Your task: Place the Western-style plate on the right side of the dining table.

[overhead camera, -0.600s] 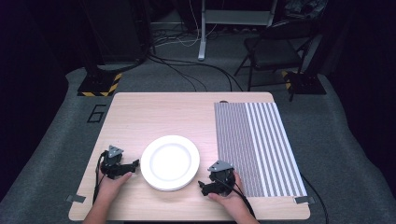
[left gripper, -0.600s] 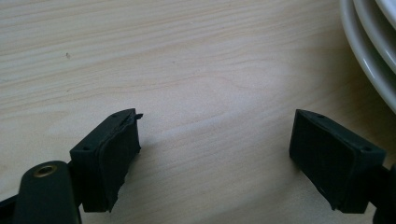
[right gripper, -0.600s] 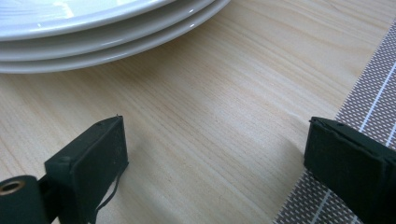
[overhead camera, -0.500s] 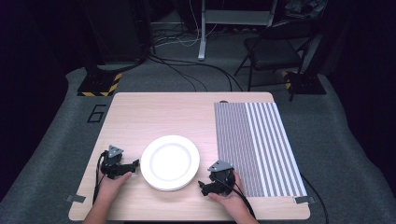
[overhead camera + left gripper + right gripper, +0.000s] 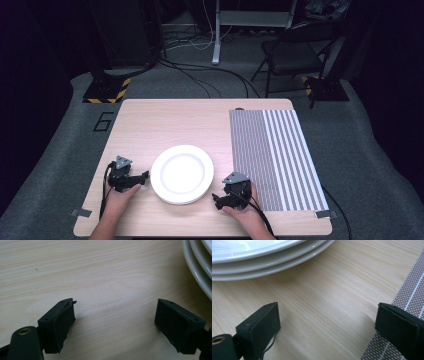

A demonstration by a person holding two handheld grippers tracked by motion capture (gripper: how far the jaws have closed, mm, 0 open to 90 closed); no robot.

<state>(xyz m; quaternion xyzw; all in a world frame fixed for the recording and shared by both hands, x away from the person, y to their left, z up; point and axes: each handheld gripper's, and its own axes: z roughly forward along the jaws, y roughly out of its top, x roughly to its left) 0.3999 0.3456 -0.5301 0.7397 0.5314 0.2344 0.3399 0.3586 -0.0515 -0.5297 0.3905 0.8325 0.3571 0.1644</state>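
Risk of dragging the whole stack of white plates [image 5: 182, 174], centred near the table's [image 5: 165, 120] front edge, instead of lifting one rim. Risk of snagging the striped placemat [image 5: 274, 155] beside the right gripper [image 5: 218, 200]. Both left gripper [image 5: 145, 176] and right: spread wide, empty, flanking the stack.

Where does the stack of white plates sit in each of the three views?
High view: stack of white plates at centre front of the table, between both claws.
Left gripper view: its rims curve down the right edge.
Right gripper view: its rims cross the top left.
Shared landmark: the pale wooden table.
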